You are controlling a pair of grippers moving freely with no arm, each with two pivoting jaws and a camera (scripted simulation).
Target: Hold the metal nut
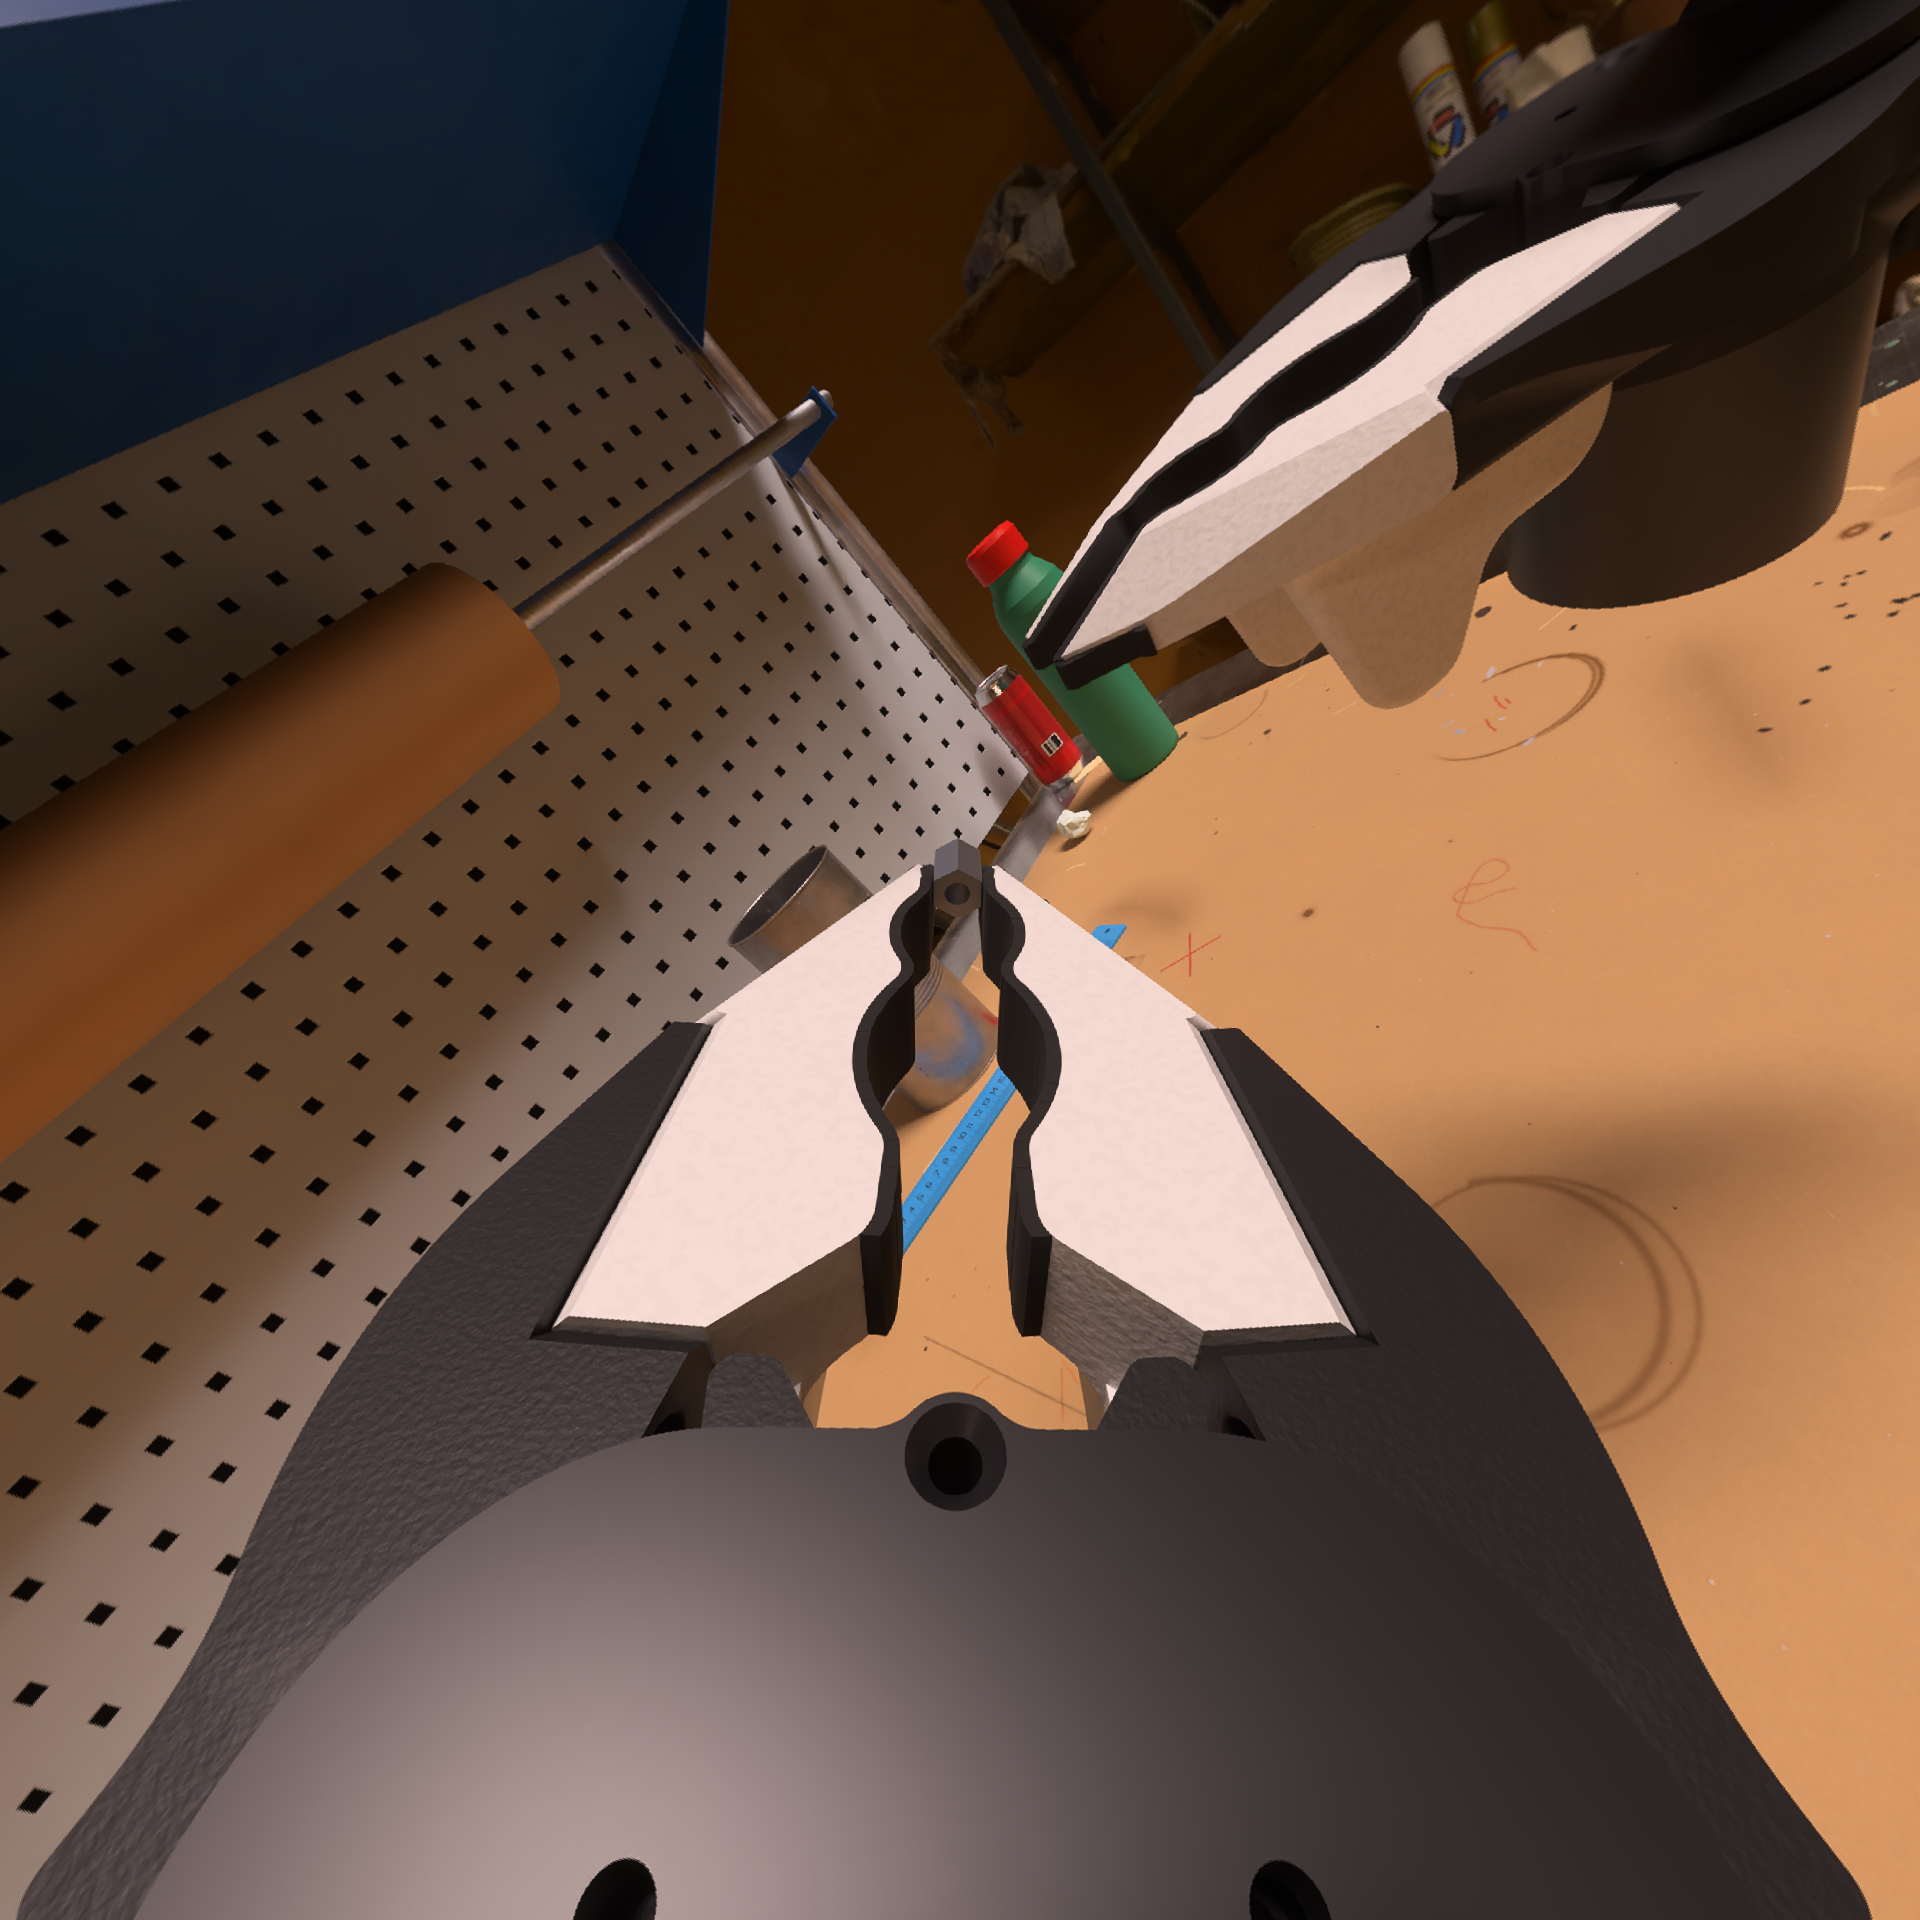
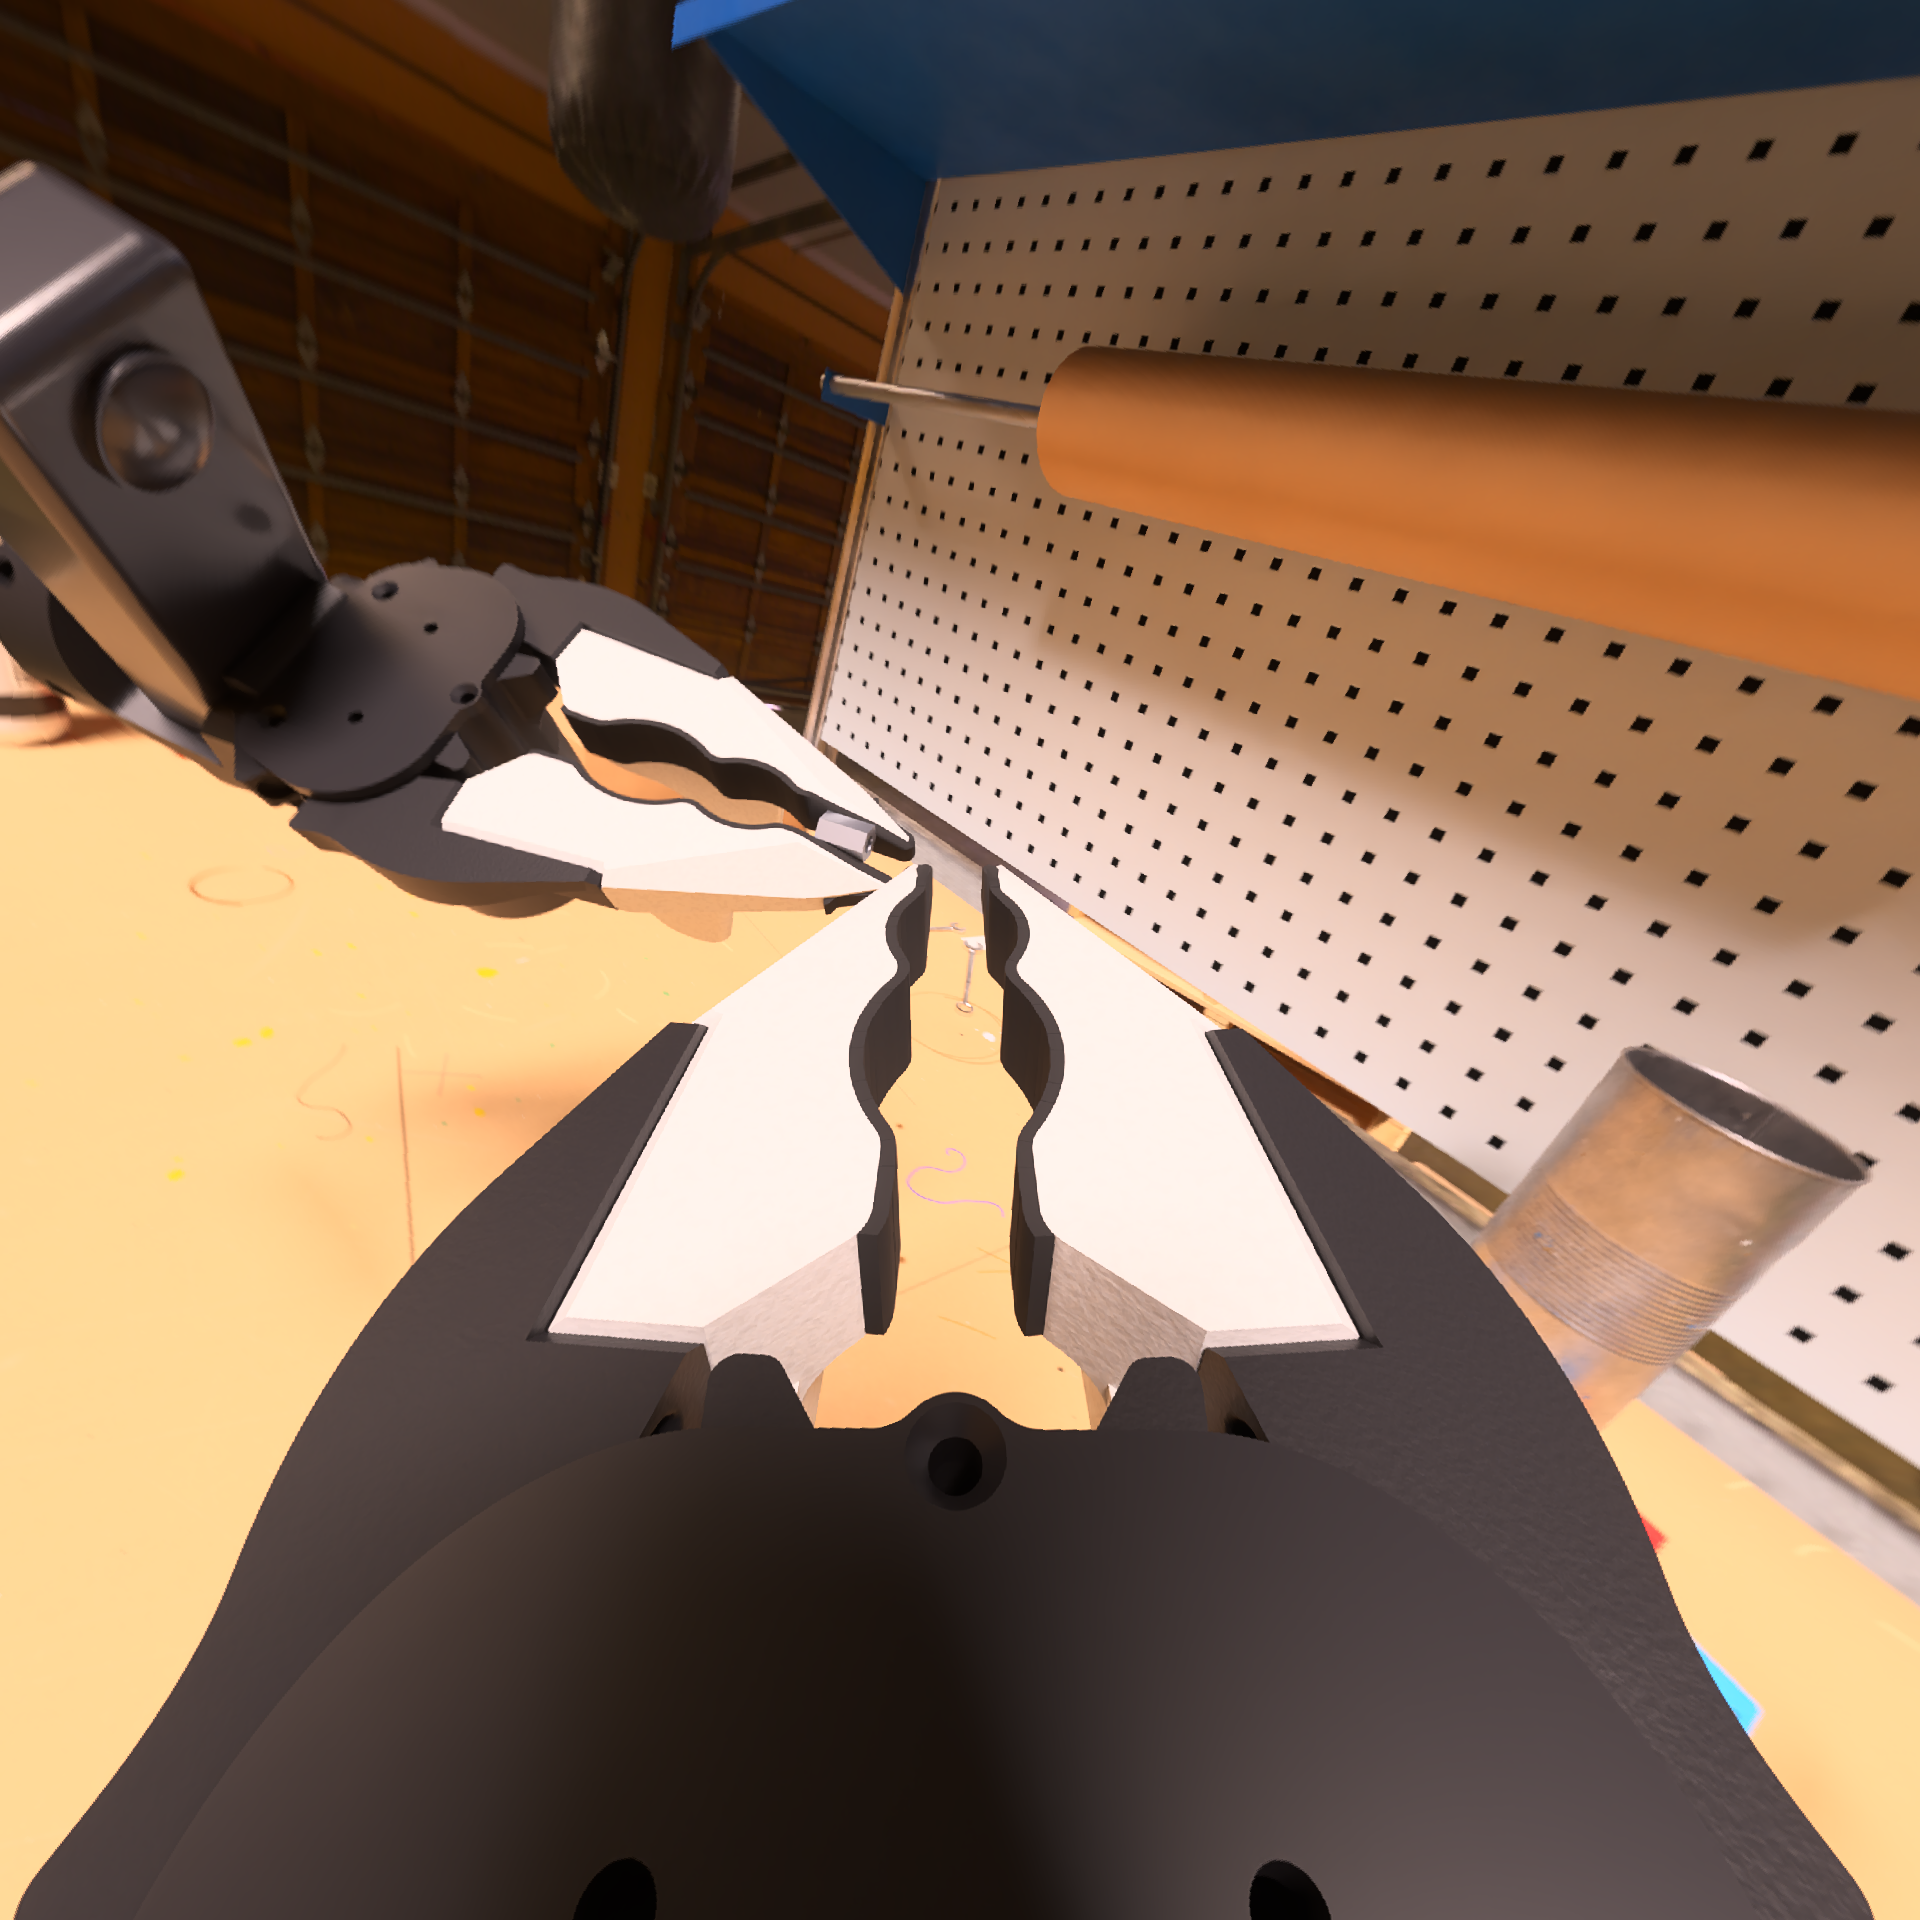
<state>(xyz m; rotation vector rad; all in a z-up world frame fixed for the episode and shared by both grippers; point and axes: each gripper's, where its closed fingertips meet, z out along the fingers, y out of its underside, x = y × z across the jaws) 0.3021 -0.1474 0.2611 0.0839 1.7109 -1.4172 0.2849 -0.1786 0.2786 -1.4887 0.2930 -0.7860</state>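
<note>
Grey metal nut [image 1: 956, 881], pinched at the fingertips of the left tool [image 1: 957, 883], clear above the table [image 1: 1455, 987]. Right tool [image 2: 954, 883], slightly parted, grips nothing. Good practice: keep clamping pressure steady and the wrist level, since so shallow a tip grip slips easily.

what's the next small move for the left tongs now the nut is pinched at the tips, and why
Probably keep the left tongs shut and hold steady, or lift slightly. The nut sits only at the very tips, clear of the bench, so the hold looks shallow and a quick move might drop it. The right tongs are empty, tips slightly apart, close beside it; they should stay clear.
</note>
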